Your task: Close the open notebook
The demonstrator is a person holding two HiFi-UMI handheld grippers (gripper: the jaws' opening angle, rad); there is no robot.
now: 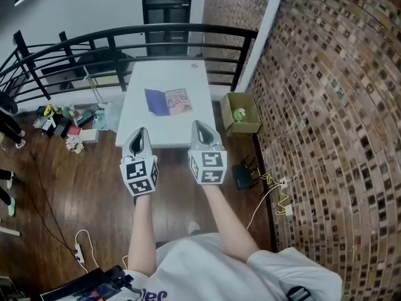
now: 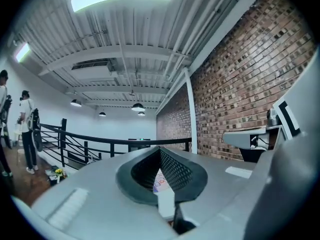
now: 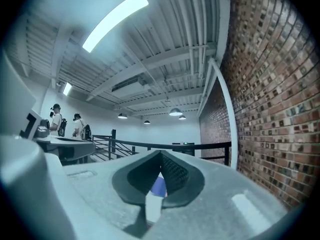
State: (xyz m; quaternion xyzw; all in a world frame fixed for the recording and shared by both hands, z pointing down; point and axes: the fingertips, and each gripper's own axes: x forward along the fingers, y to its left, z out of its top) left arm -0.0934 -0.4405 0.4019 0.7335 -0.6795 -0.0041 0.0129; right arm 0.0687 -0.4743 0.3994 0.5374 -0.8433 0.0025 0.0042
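Brick wall (image 1: pixel 332 105) runs along the right of a white desk (image 1: pixel 164 74) backed by a black railing (image 1: pixel 125 36). Ahead of both hand-held grippers and well apart from them, the open notebook (image 1: pixel 168 101) lies flat on the desk, purple cover left, printed page right. The left hand-held gripper (image 1: pixel 143 131) and the right hand-held gripper (image 1: pixel 198 125) point level, jaws closed tip to tip, holding nothing. A cardboard box (image 1: pixel 247 128) sits right of the right one.
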